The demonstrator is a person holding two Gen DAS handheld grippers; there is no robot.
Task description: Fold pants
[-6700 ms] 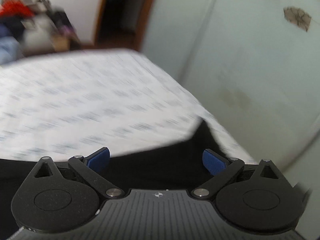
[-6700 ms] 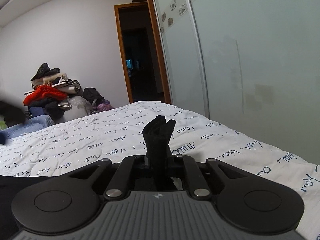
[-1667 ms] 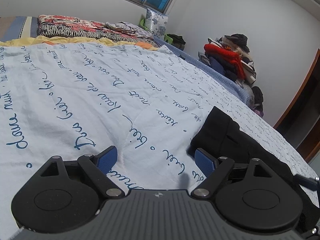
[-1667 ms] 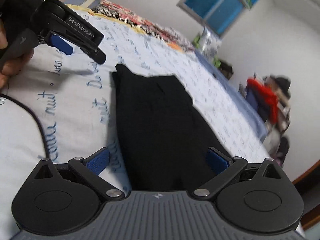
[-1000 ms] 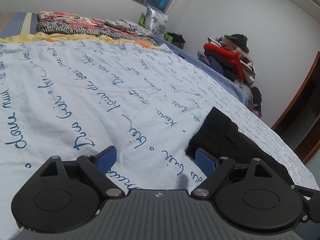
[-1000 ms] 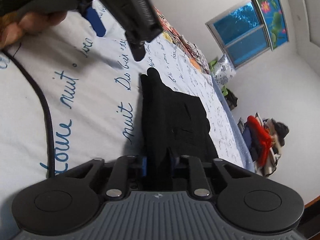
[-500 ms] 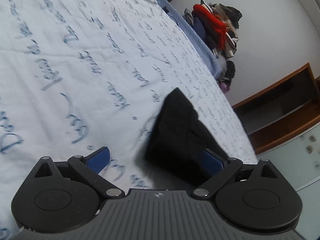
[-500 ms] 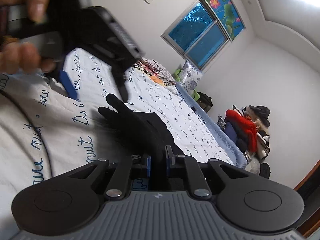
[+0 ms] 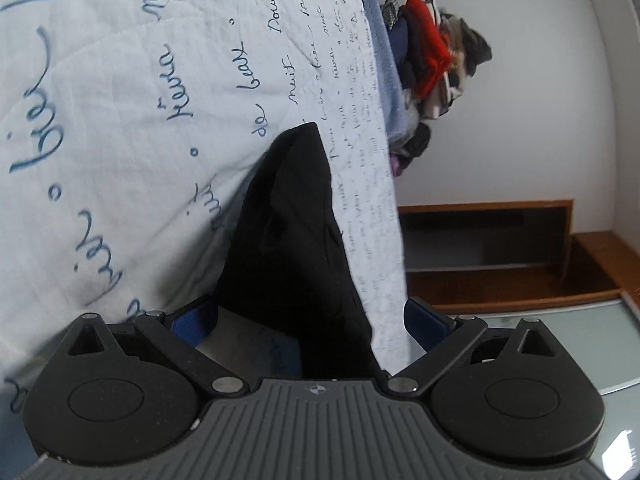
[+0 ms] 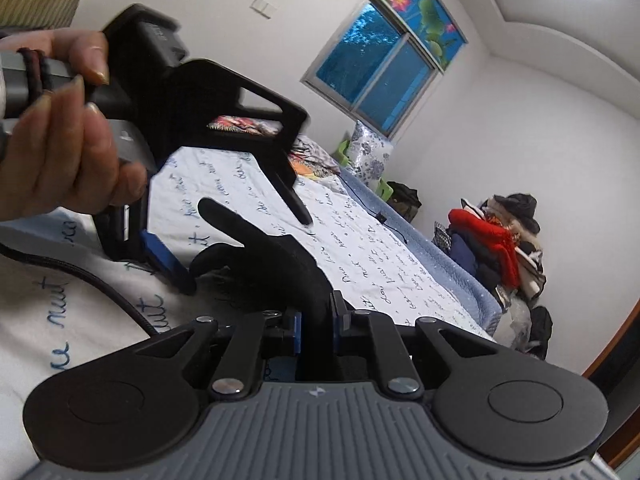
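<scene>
The black pants lie folded on the white bedspread with blue script. My left gripper is open, its blue pads on either side of the pants' near end, the cloth between them. My right gripper is shut on a fold of the black pants and lifts it off the bed. In the right wrist view the left gripper is held in a hand, one blue pad low beside the cloth.
A pile of clothes with a red garment sits past the bed's far edge, also in the right wrist view. A wooden door frame and a window show. A black cable runs over the bedspread.
My left gripper has rolled and moved over the pants' end, which now sits between its open pads. My right gripper stays shut on the cloth and has lifted it higher.
</scene>
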